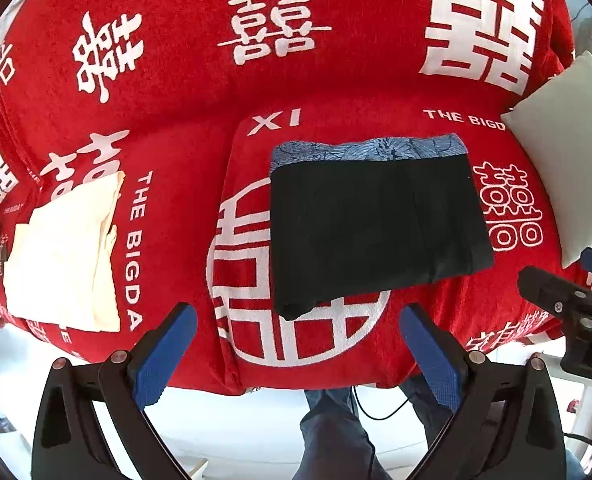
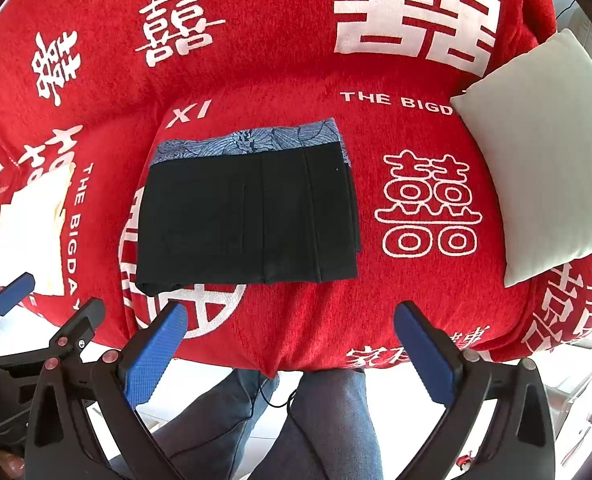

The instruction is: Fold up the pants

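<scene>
Blue fingers of the left gripper stand wide apart with nothing between them, poised above the front edge of the sofa seat. Those of the right gripper are spread just as wide and also hold nothing; its blue pads frame the seat's front edge and the person's jeans-clad legs below. Each gripper shows at the edge of the other's view, so the two sit side by side, close together, both apart from the cloth. Beyond the fingertips, the pants lie flat in the middle of the seat, folded into a compact black rectangle. A strip of blue patterned fabric shows along the far edge of the black rectangle, towards the backrest. The pants rest on a red sofa cover printed with white Chinese characters and English lettering, partly covering a large round white emblem. To the left of the pants, well apart, lies a folded cream cloth near the seat's edge. On the right, a pale cushion leans against the arm of the sofa.
</scene>
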Demonstrator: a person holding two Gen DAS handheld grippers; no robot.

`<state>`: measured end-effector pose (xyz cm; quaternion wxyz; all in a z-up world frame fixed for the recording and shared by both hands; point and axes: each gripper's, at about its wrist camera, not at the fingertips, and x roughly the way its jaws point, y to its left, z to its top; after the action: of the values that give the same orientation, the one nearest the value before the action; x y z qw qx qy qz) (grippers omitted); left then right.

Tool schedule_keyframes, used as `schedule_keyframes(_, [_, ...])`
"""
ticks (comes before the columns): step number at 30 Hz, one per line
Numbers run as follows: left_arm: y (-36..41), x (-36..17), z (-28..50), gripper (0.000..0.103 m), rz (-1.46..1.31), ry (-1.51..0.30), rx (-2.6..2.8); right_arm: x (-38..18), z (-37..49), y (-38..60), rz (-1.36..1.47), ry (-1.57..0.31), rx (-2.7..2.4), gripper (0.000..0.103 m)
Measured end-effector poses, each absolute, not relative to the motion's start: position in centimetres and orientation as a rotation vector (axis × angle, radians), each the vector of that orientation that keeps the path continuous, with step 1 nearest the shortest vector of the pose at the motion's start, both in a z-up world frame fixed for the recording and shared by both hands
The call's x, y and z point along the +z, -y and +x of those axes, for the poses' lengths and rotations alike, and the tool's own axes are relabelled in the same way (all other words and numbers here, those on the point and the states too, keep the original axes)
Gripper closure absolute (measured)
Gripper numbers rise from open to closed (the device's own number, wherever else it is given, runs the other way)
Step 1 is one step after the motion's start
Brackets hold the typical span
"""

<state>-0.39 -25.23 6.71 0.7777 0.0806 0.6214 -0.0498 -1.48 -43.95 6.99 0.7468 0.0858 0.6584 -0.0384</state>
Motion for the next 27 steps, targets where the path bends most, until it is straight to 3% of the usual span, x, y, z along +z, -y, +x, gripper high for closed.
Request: schedule_keyframes(27, [23.8, 6.1, -0.2, 0.001, 0.109, -1.354, -0.104, 7.5, -1.2, 43.4, 0.138, -1.423, -0.122, 0.000])
